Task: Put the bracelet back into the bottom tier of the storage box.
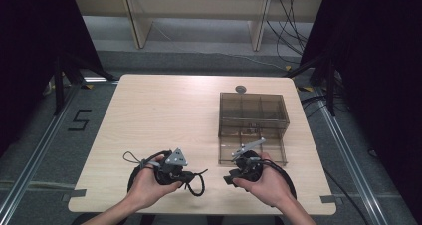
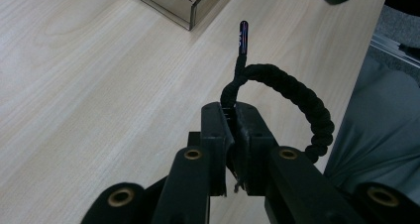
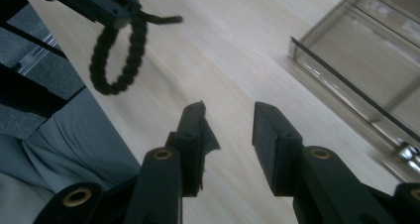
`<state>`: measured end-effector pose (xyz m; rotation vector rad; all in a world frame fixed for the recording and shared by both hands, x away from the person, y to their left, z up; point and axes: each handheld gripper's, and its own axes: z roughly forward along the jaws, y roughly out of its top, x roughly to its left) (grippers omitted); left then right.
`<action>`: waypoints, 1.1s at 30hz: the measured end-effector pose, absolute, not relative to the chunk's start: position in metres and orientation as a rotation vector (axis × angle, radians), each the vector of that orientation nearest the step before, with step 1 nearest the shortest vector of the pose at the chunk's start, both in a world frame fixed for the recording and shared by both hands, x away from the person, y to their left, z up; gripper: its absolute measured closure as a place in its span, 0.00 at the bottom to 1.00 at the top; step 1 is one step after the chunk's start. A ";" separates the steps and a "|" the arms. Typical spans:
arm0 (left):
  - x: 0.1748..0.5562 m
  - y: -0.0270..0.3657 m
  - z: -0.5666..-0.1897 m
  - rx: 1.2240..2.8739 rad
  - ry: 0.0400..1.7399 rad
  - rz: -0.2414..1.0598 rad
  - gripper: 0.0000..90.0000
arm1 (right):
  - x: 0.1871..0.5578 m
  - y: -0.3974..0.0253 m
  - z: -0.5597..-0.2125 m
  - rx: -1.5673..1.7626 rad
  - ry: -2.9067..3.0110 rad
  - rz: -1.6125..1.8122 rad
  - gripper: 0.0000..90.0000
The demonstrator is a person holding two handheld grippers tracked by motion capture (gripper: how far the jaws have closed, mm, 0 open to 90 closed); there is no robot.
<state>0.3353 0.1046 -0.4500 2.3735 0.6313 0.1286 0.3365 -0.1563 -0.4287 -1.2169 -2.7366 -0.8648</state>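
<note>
clear box (image 1: 253,114) sits beyond right gripper (image 3: 229,116), table (image 1: 164,115) between them bare.

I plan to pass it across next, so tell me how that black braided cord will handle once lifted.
Probably floppy: the black braided cord droops in a loop from the shut left gripper. Likely light, held at one pinched spot. Its stiff tipped end stands straight, so that part may stay rigid.
</note>
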 end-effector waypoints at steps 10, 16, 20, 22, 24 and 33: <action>0.334 0.098 -0.454 2.313 0.681 0.143 0.92 | 0.339 -0.134 -0.431 -1.102 -2.745 -0.899 0.75; 0.333 0.092 -0.456 2.301 0.694 0.150 0.92 | 0.337 -0.128 -0.433 -1.088 -2.722 -0.899 0.76; 0.332 0.090 -0.456 2.306 0.677 0.155 0.92 | 0.336 -0.123 -0.434 -1.086 -2.709 -0.908 0.77; 0.332 0.090 -0.456 2.314 0.670 0.155 0.92 | 0.336 -0.121 -0.435 -1.075 -2.714 -0.911 0.78; 0.332 0.090 -0.455 2.316 0.672 0.165 0.92 | 0.335 -0.119 -0.436 -1.093 -2.705 -0.903 0.79; 0.331 0.088 -0.455 2.304 0.670 0.169 0.92 | 0.335 -0.114 -0.442 -1.091 -2.687 -0.899 0.80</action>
